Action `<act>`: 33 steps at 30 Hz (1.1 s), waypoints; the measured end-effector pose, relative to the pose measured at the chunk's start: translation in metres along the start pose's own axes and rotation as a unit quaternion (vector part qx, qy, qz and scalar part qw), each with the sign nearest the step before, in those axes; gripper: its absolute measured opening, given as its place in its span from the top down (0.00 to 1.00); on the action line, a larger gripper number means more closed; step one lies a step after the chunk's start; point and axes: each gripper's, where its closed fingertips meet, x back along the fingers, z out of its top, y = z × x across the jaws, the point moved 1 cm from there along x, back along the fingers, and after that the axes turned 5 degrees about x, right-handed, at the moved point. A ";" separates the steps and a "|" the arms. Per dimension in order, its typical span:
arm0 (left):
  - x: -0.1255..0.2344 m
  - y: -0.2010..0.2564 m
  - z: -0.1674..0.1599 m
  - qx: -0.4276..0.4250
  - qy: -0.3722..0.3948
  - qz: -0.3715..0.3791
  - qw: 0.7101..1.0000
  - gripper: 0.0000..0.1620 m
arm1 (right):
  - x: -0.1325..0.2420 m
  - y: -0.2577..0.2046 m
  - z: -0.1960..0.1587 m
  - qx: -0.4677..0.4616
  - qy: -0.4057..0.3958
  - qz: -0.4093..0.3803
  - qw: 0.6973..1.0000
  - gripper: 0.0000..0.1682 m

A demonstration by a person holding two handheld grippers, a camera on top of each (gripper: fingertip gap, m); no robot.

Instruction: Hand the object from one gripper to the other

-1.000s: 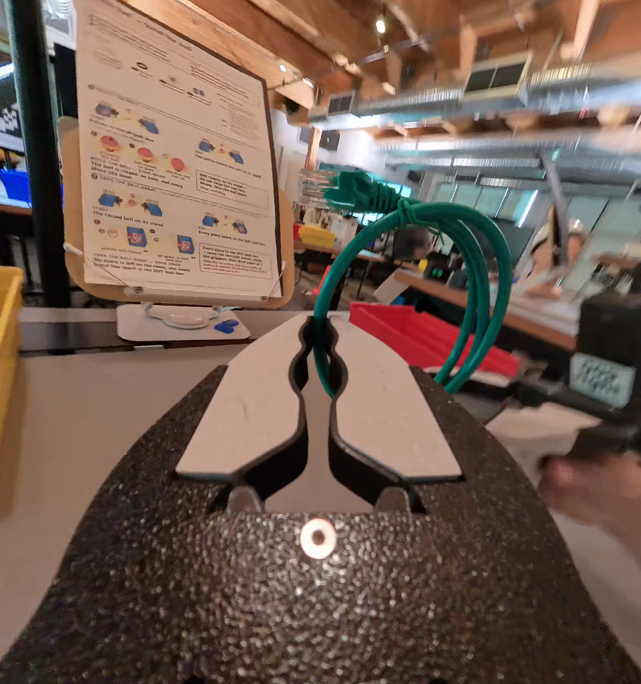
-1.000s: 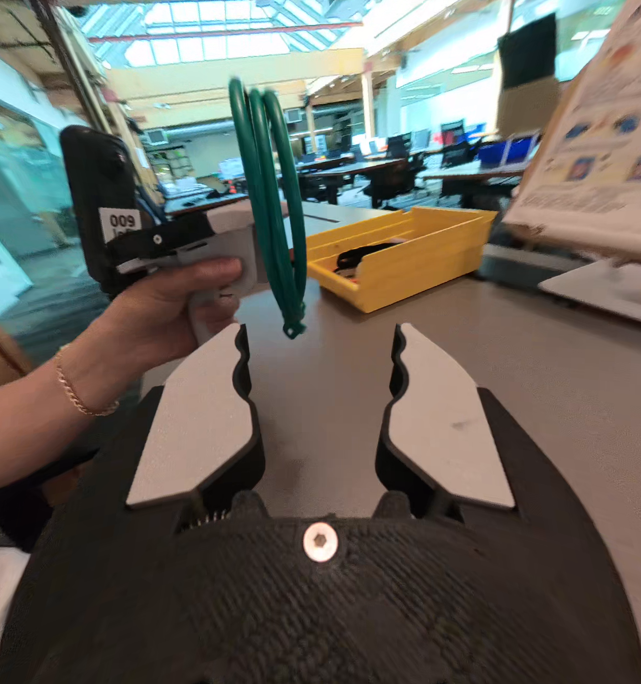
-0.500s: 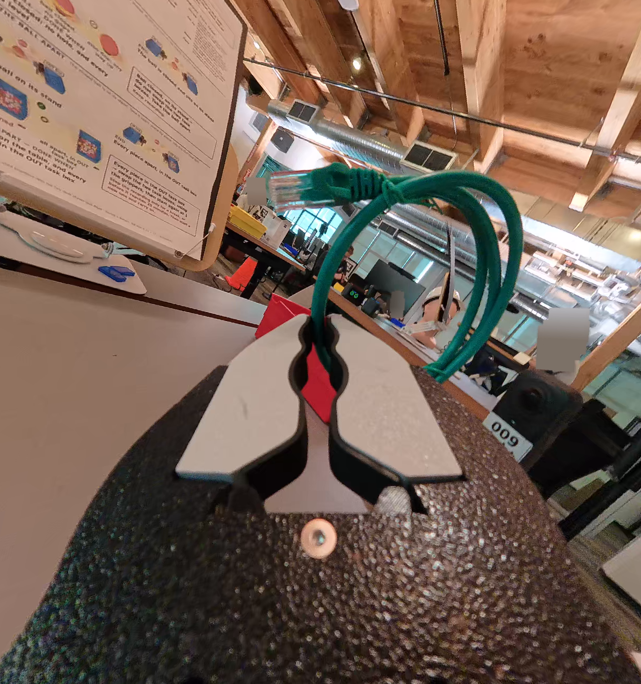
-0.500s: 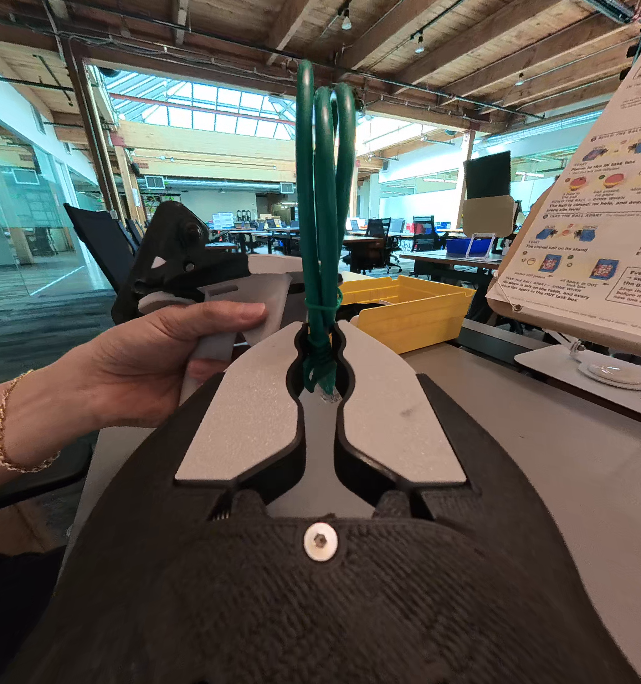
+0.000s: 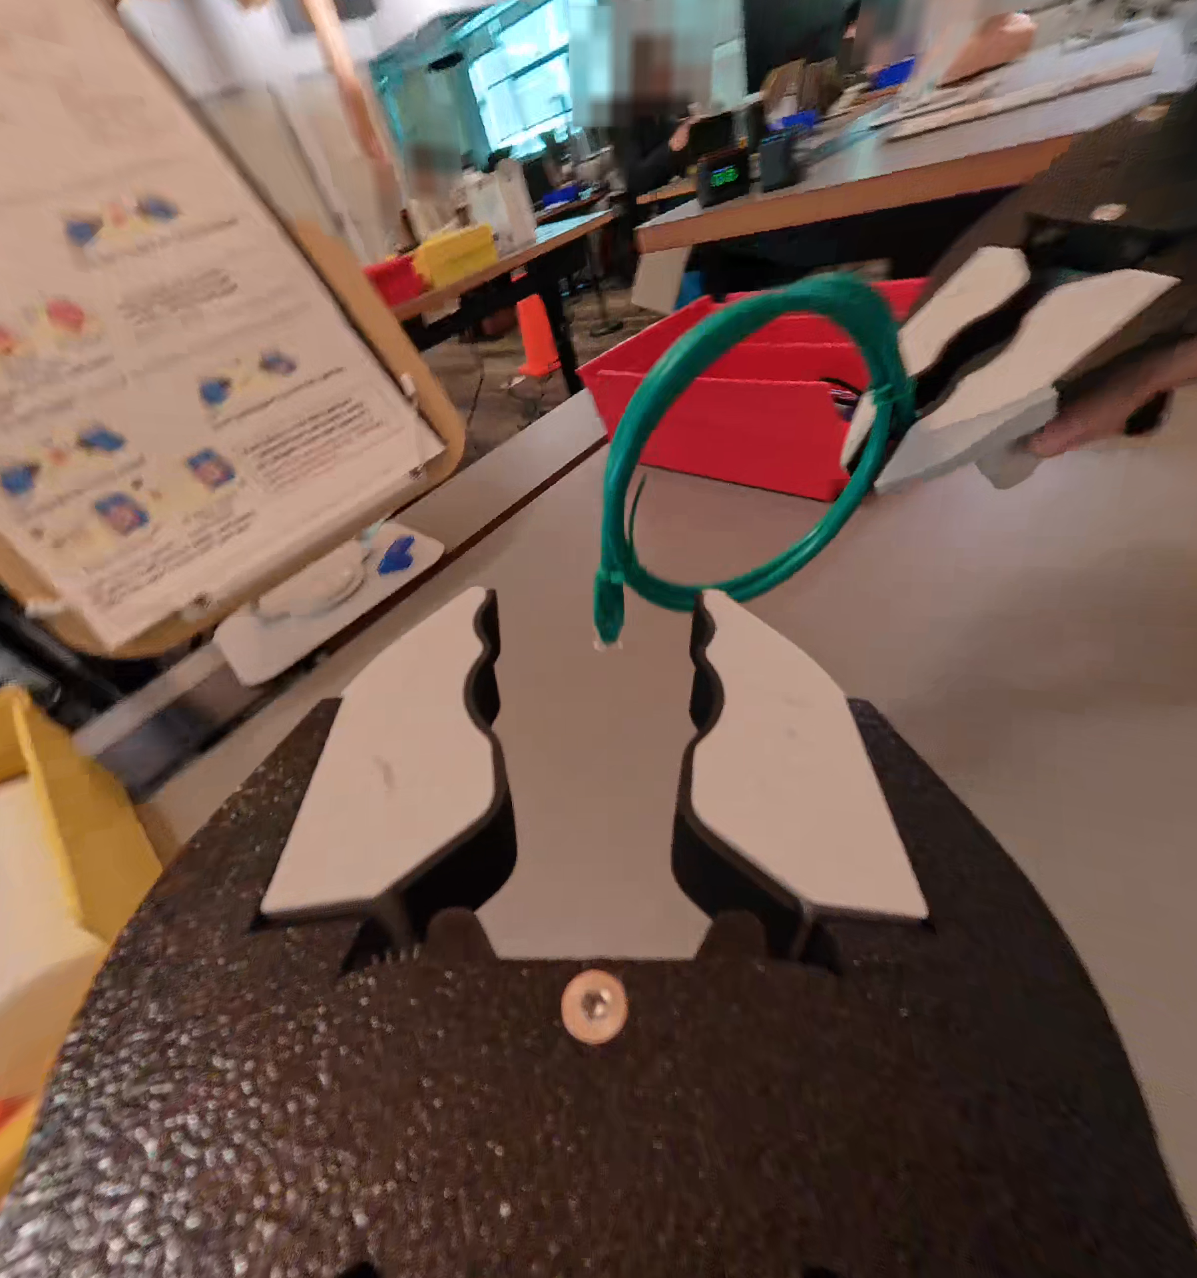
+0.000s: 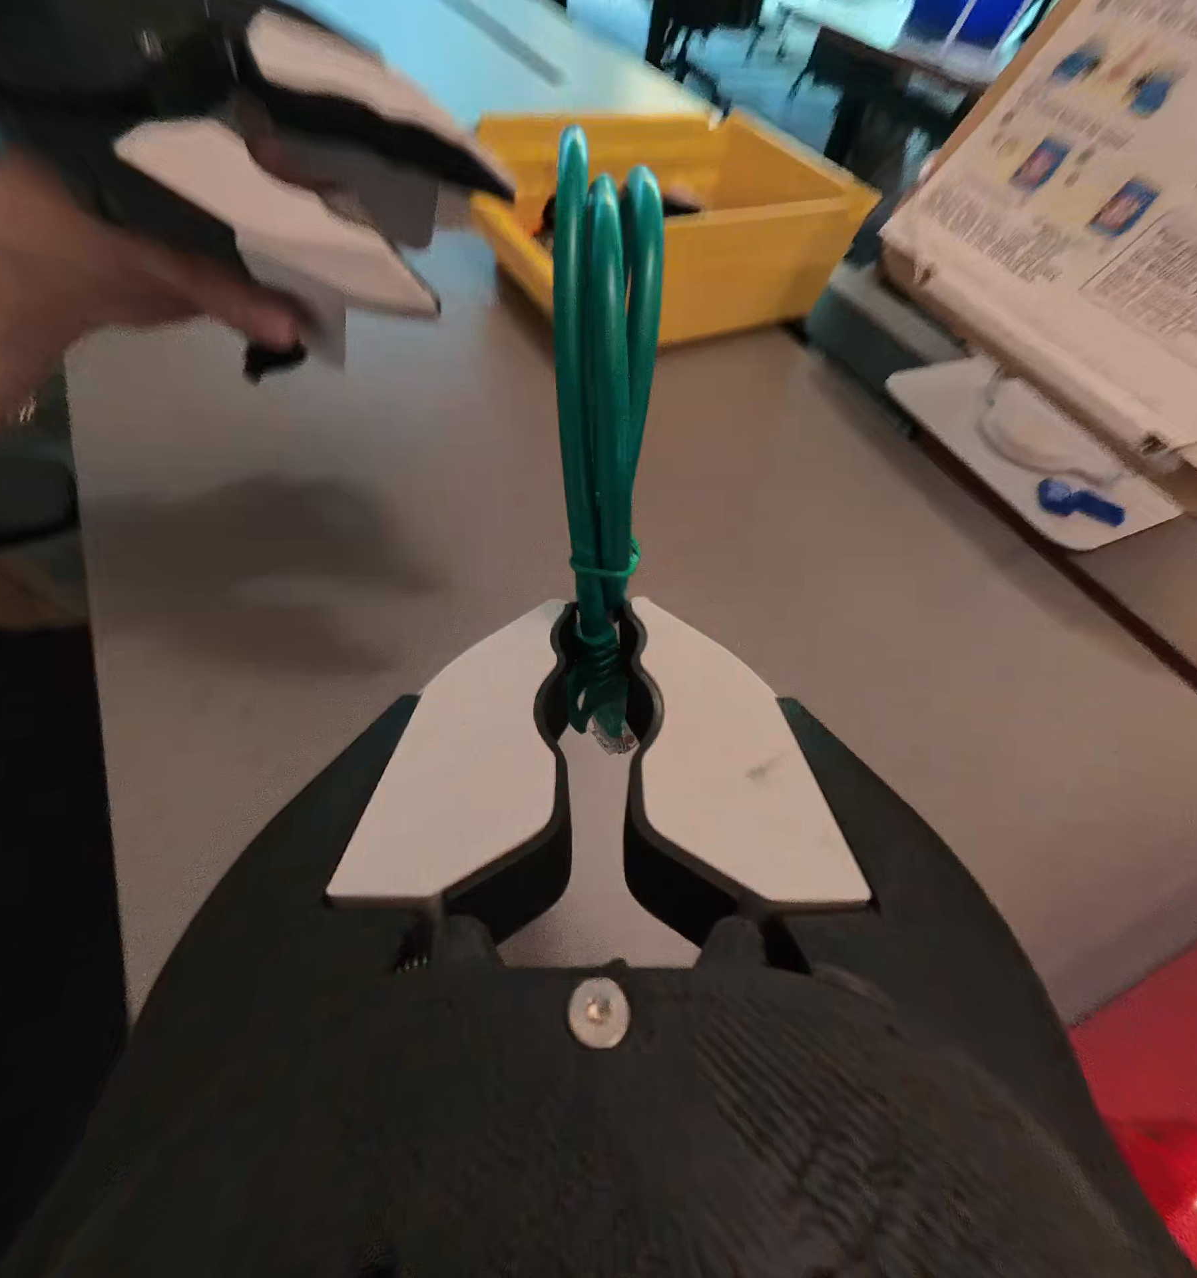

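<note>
Grey counter [image 5: 997,691] carried a red bin [image 5: 734,415], contents unclear, a yellow bin [image 6: 741,228] holding something dark, and a propped sheet [image 5: 153,359]. Right tongs [image 6: 599,615] were clamped on the cable [image 6: 602,387]; left tongs [image 5: 592,608] gaped, holding nothing.

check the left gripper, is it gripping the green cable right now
No, the left gripper is open with nothing between its fingers; the green cable hangs from the right gripper.
</note>
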 end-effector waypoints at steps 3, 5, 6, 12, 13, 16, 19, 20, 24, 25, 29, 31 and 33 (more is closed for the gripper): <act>0.002 0.028 -0.008 -0.033 -0.017 -0.098 0.995 0.67 | 0.004 -0.019 -0.016 -0.019 -0.038 0.088 0.995 0.93; -0.002 0.038 -0.021 -0.014 -0.041 -0.145 0.989 0.62 | 0.007 -0.031 -0.016 -0.040 -0.020 0.149 0.988 0.93; -0.003 0.042 -0.027 -0.003 -0.048 -0.164 0.985 0.62 | 0.008 -0.033 -0.013 -0.049 -0.003 0.166 0.985 0.93; -0.005 0.061 -0.026 0.025 -0.016 -0.235 0.972 0.87 | 0.012 -0.043 -0.003 -0.044 0.037 0.202 0.978 0.93; -0.005 0.063 -0.024 0.023 -0.007 -0.240 0.971 0.89 | 0.011 -0.043 -0.002 -0.045 0.040 0.201 0.978 0.93; -0.006 0.060 -0.020 0.013 0.022 -0.233 0.972 0.92 | 0.008 -0.033 0.000 -0.064 0.058 0.179 0.980 0.92; -0.009 0.049 -0.016 -0.037 0.047 -0.180 0.982 0.92 | 0.007 -0.015 -0.001 -0.114 0.076 0.141 0.980 0.73; -0.009 0.043 -0.014 -0.067 0.058 -0.148 0.985 0.92 | 0.009 -0.008 -0.003 -0.140 0.078 0.132 0.978 0.65; -0.002 0.025 0.005 -0.302 0.110 0.020 0.947 0.92 | 0.021 0.015 0.005 -0.301 0.161 0.160 0.926 0.58; 0.000 0.026 0.008 -0.370 0.112 0.055 0.921 0.92 | 0.022 0.015 0.006 -0.348 0.171 0.192 0.902 0.62; -0.001 0.040 0.015 -0.552 0.113 0.139 0.815 0.92 | 0.025 0.018 0.014 -0.430 0.228 0.277 0.829 0.73; -0.003 0.048 0.015 -0.620 0.111 0.171 0.758 0.92 | 0.020 0.017 0.009 -0.439 0.218 0.281 0.826 0.72; -0.004 0.057 0.016 -0.652 0.127 0.190 0.723 0.92 | 0.014 0.010 0.005 -0.433 0.200 0.288 0.830 0.70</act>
